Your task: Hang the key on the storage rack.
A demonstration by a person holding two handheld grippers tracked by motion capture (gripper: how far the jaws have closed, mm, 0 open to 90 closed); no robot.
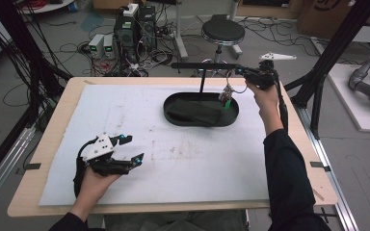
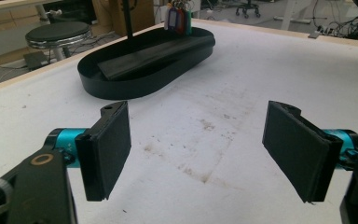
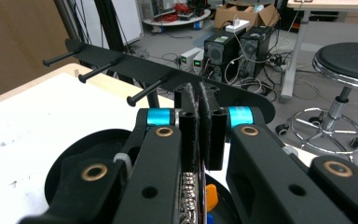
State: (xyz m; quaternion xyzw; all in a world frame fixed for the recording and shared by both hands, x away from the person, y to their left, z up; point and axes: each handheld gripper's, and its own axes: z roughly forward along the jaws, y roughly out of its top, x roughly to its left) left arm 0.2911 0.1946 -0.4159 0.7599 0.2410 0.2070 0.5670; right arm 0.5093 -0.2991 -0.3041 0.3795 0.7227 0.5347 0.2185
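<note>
Key bunch [image 3: 193,198] mostly hidden beneath right gripper [image 3: 199,121]; tags unreadable.

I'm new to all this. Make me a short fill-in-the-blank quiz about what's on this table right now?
1. The right gripper is shut on a bunch of ____, which hangs from it over the tray.
2. The left gripper has its jaws ____, with nothing between them.
3. The black tray's outline is ____.
4. The rack above the tray carries a row of ____ to hang things on.

Missing words: keys; open; oval; pegs
</note>
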